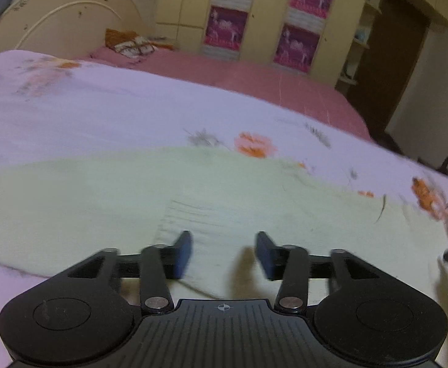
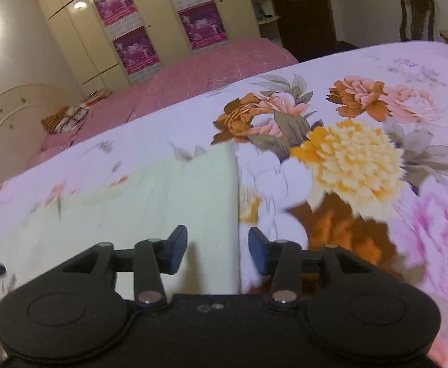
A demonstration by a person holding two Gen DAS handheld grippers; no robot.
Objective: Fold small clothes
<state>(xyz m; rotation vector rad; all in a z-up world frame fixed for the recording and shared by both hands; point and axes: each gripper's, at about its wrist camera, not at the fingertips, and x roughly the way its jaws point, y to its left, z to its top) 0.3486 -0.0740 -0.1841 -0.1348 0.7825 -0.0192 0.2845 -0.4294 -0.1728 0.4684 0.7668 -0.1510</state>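
The pale green cloth (image 1: 107, 202) lies flat on the flowered sheet (image 2: 362, 153), partly folded (further folds likely remain); left gripper (image 1: 224, 253) and right gripper (image 2: 218, 250) both gape above it, empty.

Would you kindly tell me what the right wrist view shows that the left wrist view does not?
Only the right wrist view: the garment's straight side edge, large printed blooms, a wooden chair and the right tool, open above that edge.
Only the left wrist view: a ribbed band beneath the open left tool.
Both: the pale green garment, floral sheet, pink bed and postered wardrobe.
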